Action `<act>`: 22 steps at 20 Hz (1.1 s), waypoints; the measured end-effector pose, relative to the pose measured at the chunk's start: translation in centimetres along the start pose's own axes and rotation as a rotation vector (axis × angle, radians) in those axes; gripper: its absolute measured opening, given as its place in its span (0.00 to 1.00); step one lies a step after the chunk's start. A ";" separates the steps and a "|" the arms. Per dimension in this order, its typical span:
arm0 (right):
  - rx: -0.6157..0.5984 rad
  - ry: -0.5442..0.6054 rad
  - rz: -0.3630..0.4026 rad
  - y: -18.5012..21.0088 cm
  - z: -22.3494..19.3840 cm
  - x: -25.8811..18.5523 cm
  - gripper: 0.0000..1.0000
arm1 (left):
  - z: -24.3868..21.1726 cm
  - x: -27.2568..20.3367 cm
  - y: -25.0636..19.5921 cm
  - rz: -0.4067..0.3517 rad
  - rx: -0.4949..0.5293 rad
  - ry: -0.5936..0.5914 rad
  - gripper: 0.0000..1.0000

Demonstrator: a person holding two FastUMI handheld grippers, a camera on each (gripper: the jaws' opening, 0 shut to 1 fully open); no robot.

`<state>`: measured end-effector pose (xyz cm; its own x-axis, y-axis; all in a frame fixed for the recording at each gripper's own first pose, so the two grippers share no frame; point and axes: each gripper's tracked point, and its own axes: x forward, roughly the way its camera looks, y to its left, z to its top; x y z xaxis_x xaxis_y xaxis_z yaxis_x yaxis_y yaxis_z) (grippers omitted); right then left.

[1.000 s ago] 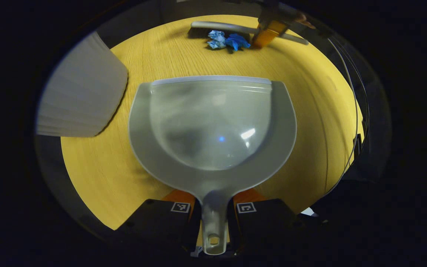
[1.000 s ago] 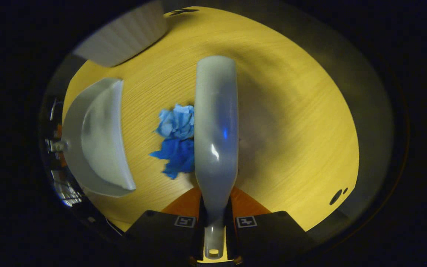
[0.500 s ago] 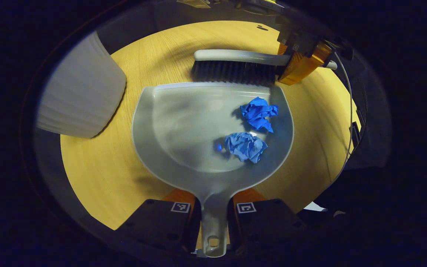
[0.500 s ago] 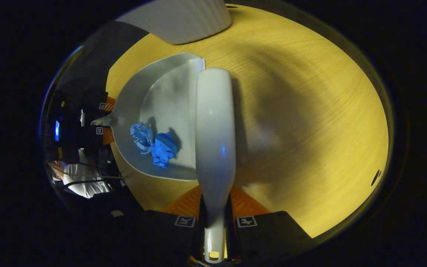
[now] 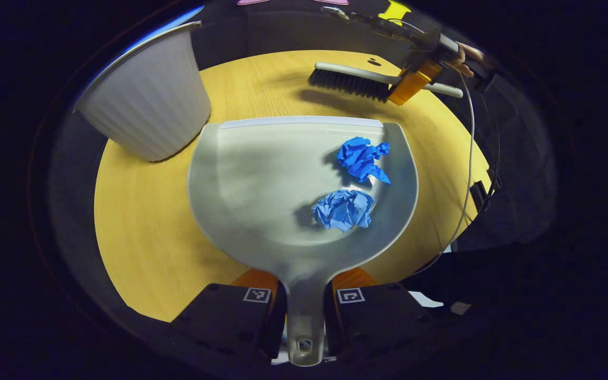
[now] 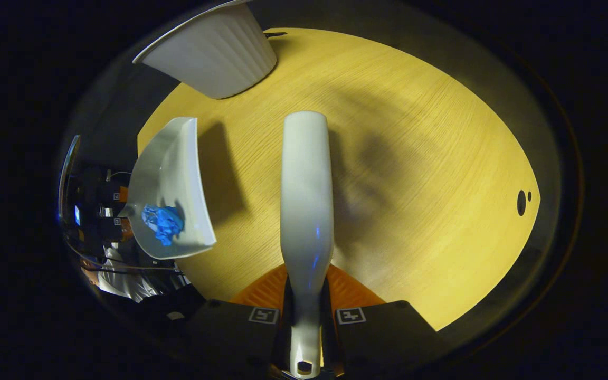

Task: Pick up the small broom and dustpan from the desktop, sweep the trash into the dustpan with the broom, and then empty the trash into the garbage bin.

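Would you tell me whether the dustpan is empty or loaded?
Loaded: two crumpled blue paper balls lie inside the dustpan.

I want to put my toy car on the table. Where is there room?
The widest bare patch of the table lies past the broom, on the side away from the dustpan. It is crowded near the white bin, where the dustpan holding two blue paper balls hovers.

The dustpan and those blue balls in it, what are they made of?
The dustpan looks like smooth grey plastic: it is glossy, moulded in one piece with its handle. The two blue balls look like crumpled paper, with sharp creases and a matt surface, though thin tissue is possible.
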<state>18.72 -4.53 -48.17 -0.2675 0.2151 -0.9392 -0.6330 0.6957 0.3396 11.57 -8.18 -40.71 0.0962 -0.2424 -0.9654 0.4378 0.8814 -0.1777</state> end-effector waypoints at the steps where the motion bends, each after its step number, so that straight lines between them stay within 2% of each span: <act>1: -0.007 -0.005 0.001 0.2 -0.4 -0.2 0.25 | -0.2 -0.7 0.4 0.003 -0.022 -0.003 0.29; 2: -0.014 -0.010 0.003 0.3 -0.5 -0.4 0.29 | -0.3 -1.5 0.6 0.013 -0.038 -0.008 0.29; 3: -0.022 -0.014 0.004 0.2 -0.6 -0.3 0.25 | -0.4 -2.4 1.0 0.028 -0.054 -0.016 0.29; 5: -0.042 -0.035 -0.004 0.1 -0.6 -0.3 0.25 | -0.6 -4.2 2.1 0.063 -0.089 -0.034 0.30; 7: -0.045 -0.053 -0.004 0.3 -0.8 -0.5 0.25 | -0.2 -5.6 2.5 0.122 -0.113 -0.053 0.29; 8: -0.037 -0.058 -0.003 0.3 -0.9 -0.6 0.29 | 0.2 -6.3 3.1 0.158 -0.121 -0.070 0.29; 9: -0.031 -0.062 -0.006 0.1 -1.0 -0.5 0.25 | 0.8 -7.1 3.7 0.191 -0.129 -0.085 0.29; 12: -0.019 -0.076 -0.019 0.2 -0.9 -0.8 0.29 | 3.0 -9.8 5.8 0.259 -0.182 -0.113 0.29; 13: -0.012 -0.083 -0.018 0.1 -0.9 -0.9 0.25 | 3.6 -10.5 6.5 0.281 -0.191 -0.115 0.29; 16: 0.011 -0.094 -0.028 0.1 -0.8 -1.1 0.25 | 6.3 -11.7 8.9 0.364 -0.176 -0.100 0.29; 17: 0.018 -0.100 -0.024 0.1 -0.9 -1.3 0.29 | 7.5 -11.7 10.2 0.390 -0.176 -0.088 0.29; 19: 0.012 -0.113 -0.024 -0.2 -0.9 -1.8 0.25 | 10.4 -11.2 12.3 0.428 -0.170 -0.054 0.29; 21: 0.013 -0.120 -0.020 0.2 -1.1 -2.0 0.29 | 12.6 -9.5 13.1 0.477 -0.113 0.001 0.29; 22: 0.020 -0.121 -0.017 0.2 -1.1 -2.1 0.25 | 13.2 -9.7 13.0 0.502 -0.080 0.024 0.29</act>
<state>18.36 -5.62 -46.07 -0.1669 0.2835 -0.9443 -0.6214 0.7133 0.3240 28.12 0.32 -31.16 0.2565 0.2272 -0.9394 0.2732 0.9153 0.2960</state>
